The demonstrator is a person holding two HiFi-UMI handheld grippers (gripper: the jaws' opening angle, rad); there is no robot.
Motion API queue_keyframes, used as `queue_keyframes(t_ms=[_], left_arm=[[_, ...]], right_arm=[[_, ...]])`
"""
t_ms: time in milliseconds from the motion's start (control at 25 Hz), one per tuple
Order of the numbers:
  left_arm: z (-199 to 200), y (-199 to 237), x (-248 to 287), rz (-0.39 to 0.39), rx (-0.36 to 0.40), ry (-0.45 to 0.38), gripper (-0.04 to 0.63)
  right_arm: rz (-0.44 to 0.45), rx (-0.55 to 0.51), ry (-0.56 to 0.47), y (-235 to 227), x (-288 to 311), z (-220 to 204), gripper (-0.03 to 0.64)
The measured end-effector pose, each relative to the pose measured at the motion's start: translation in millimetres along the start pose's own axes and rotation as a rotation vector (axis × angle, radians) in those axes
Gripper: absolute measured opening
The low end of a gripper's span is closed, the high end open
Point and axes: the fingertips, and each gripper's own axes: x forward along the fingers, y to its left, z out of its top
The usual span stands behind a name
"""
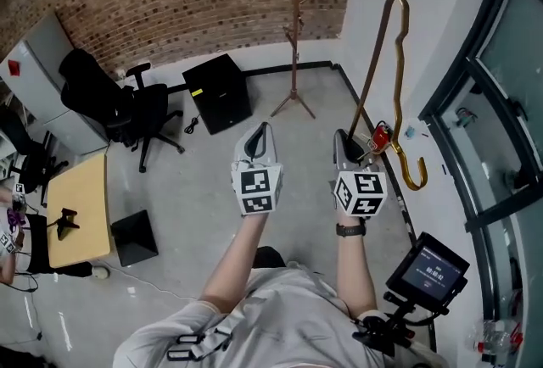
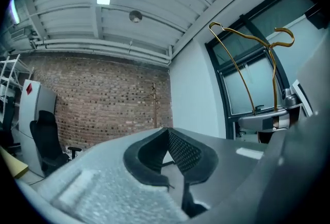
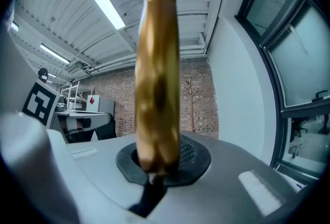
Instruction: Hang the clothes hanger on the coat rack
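Note:
A gold metal clothes hanger point(image 1: 415, 177) stands upright in my right gripper point(image 1: 348, 140), which is shut on it. In the right gripper view the hanger point(image 3: 157, 63) rises as a broad gold bar straight out of the pinched pads of the right gripper point(image 3: 157, 163). My left gripper point(image 1: 264, 129) is beside it, shut and holding nothing, and its pads meet at the tip point(image 2: 166, 132). The hanger point(image 2: 285, 30) shows at the right of the left gripper view. The wooden coat rack point(image 1: 296, 27) stands ahead by the brick wall, well apart from both grippers, and is also visible as a thin pole point(image 2: 154, 104) point(image 3: 191, 104).
A black office chair point(image 1: 127, 103) and a black cabinet point(image 1: 216, 93) stand left of the rack. A wooden desk point(image 1: 76, 209) and a small black box point(image 1: 134, 236) are at the near left. Glazed wall panels point(image 1: 501, 103) run along the right, with a red extinguisher point(image 1: 381, 136) by the wall.

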Motion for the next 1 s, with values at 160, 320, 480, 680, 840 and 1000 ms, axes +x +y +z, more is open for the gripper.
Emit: queue_keyframes(t_ms=[160,320,480,680,840,1000], left_arm=[[-18,-1,18,-0.046,-0.024,0.076,-0.002],[-45,13,67,-0.065,-0.024,0.111,-0.002],[-56,29,124,-0.093,-0.07,0.128,-0.002],[-30,62,198,-0.119,-0.087,0.066,0.0],[-24,91,240,-0.134,-0.09,0.045,0.0],[-49,123,270,-0.139,-0.089,0.069,0.0]], right_arm=[[-0.008,0.014,0.044,-5,18,-18,0.003],[-0.028,0.002,0.115,-13,67,-46,0.003],[-0.023,0.007,0.15,-15,119,-55,0.003],[-0.036,-0.047,0.112,-22,192,-19,0.003],[-0.062,-0.063,0.112,-25,242,-8,0.003],[-0.026,-0.052,0.137,-12,286,-27,0.003]])
